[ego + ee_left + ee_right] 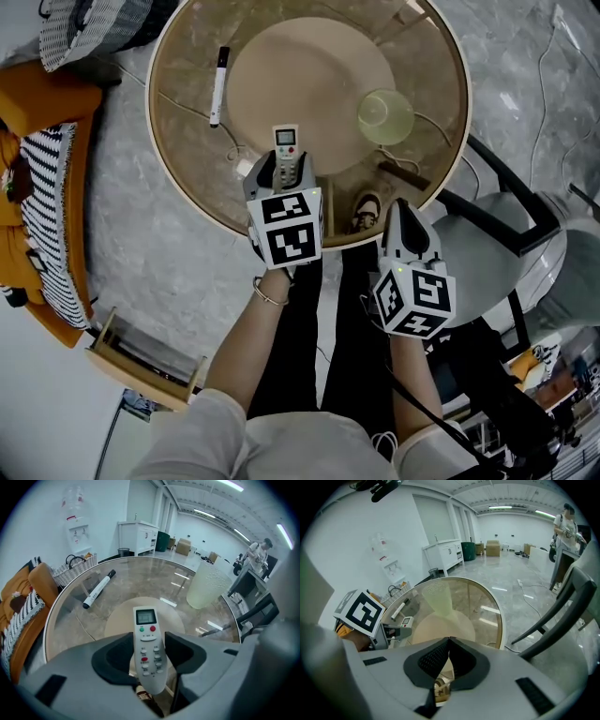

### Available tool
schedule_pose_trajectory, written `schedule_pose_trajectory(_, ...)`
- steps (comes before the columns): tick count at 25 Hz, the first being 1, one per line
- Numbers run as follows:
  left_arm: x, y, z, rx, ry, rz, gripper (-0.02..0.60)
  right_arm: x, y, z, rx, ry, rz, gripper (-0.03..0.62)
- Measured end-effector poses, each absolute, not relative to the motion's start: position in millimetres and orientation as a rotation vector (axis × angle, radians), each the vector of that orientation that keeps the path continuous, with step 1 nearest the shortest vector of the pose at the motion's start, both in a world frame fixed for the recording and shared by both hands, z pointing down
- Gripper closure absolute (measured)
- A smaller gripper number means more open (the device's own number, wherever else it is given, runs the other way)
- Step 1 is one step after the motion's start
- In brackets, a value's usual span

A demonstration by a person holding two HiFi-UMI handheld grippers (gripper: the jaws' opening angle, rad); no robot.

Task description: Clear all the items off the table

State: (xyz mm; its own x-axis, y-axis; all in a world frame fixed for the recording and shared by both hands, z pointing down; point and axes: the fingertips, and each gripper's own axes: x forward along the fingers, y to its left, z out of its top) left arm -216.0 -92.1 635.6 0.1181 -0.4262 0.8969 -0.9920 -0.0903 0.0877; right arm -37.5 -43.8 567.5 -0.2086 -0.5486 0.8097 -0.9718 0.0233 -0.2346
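Round glass bench (pixel 153 122) carries a marker (pixel 218 86), a pale cup (pixel 384 116) and the remote (pixel 286 148). Left tongs (pixel 284 180) stand open astride the remote's near end, apparently lined up to pinch it. Right tongs (pixel 449 641), closed and empty, hang by the rim.

A round glass-topped table (pixel 183 155) with a pale rim carries 3 things, well apart. A black-capped white marker (pixel 218 86) lies toward its left edge, a white remote control (pixel 285 150) lies at its near edge, and a pale green cup (pixel 384 115) stands upright toward its right edge.
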Motion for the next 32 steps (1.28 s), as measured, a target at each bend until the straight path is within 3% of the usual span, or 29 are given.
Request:
schedule_pose_trajectory(18, -209.1, -85.8, 617.5, 1.692, -1.276, 0.932, 0.382, -8.2, -29.6, 563.0, 1.683, -1.731, 1.131, 0.569)
schedule_pose_trajectory(32, -67.0, -17.3, 581.7, 1.993, -0.831, 1.116, 0.382, 81.8, 46.0, 535.6, 2.051, -1.441, 1.227, 0.569)
